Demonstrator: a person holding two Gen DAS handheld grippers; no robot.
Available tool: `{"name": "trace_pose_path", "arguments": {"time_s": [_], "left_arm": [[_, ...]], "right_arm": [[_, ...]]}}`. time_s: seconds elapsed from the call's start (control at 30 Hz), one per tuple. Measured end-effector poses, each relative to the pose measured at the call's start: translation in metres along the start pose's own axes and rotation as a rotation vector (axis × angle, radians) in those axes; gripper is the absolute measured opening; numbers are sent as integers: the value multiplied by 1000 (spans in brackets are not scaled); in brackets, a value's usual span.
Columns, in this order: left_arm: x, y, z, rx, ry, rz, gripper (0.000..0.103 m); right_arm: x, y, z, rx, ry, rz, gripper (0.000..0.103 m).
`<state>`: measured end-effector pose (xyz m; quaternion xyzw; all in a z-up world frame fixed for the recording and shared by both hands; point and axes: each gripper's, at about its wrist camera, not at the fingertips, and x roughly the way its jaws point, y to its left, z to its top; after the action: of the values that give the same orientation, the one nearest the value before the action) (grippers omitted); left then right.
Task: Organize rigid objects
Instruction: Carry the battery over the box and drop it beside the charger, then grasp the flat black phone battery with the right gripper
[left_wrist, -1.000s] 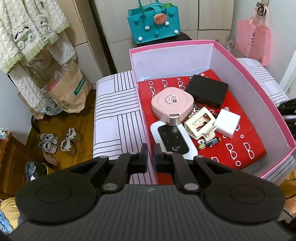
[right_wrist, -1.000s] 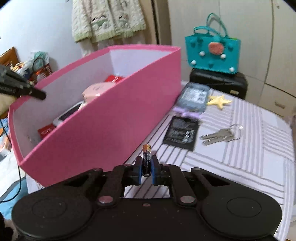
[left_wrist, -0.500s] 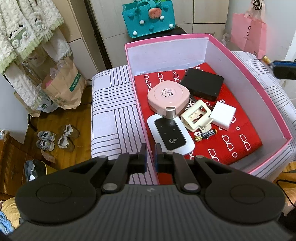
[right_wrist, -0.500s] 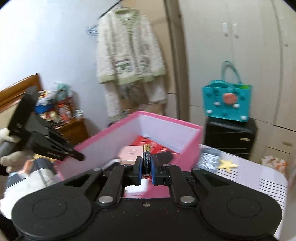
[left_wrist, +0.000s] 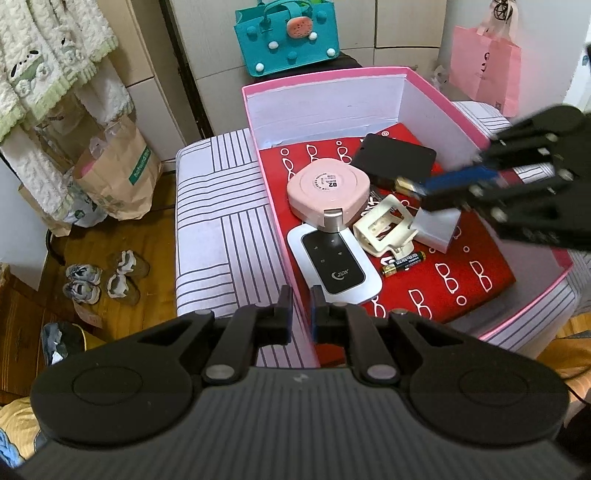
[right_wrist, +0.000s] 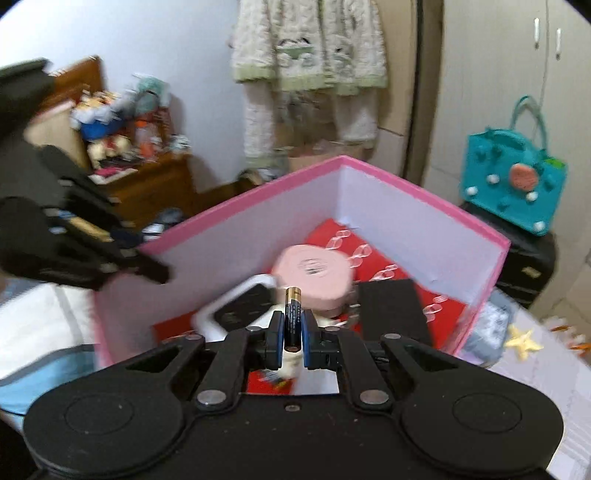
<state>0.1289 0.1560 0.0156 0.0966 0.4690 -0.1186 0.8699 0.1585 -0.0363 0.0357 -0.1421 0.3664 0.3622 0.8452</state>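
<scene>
While the left gripper (left_wrist: 301, 310) stays nipped shut on the near wall of the pink box (left_wrist: 325, 77), the right gripper (right_wrist: 291, 332), clamping a battery (right_wrist: 292, 314), has swung over the rim; the box floor now lies beneath it, so release seems next.

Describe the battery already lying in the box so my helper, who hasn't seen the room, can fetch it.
Find the pink box with the red patterned lining. Near its middle, a cream plastic clip lies beside a white device with a black screen. The battery lies flat just in front of the clip: a small black cylinder with a gold end.
</scene>
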Motion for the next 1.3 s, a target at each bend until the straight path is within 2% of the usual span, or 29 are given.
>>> {"name": "trace_pose_path", "arguments": {"time_s": [0.13,0.37,0.6,0.73,0.77,0.83,1.03,1.17,1.23,1.3], "left_arm": [[0,3,-2,-12,-19,-12,9],[0,6,-6,-15,-42,-34,10],[0,7,-8,-13,-55,-44,10],[0,8,-9,-16,-59,-50,10],[0,8,-9,-16,-60,-51,10],[0,7,-10,-16,-62,-47,10],[-1,8,-10,-25,-62,-50,10],[-1,8,-10,-28,-62,-50,10],[-1,8,-10,-23,-62,-54,11],[0,9,-10,-23,-61,-53,11]], "right_arm": [[8,-11,3,55,8,-41,11],[7,-12,4,71,-11,-92,12],[-30,-34,-12,191,-86,-85,14],[-54,-46,-28,246,-99,-107,15],[-60,-49,-32,257,-115,-86,15],[-69,-56,-40,304,-103,-79,27],[-79,-79,-67,373,-76,-152,30],[-74,-98,-89,427,-46,-162,34],[-69,-103,-98,437,-41,-164,39],[-62,-104,-105,430,-35,-189,39]]}}
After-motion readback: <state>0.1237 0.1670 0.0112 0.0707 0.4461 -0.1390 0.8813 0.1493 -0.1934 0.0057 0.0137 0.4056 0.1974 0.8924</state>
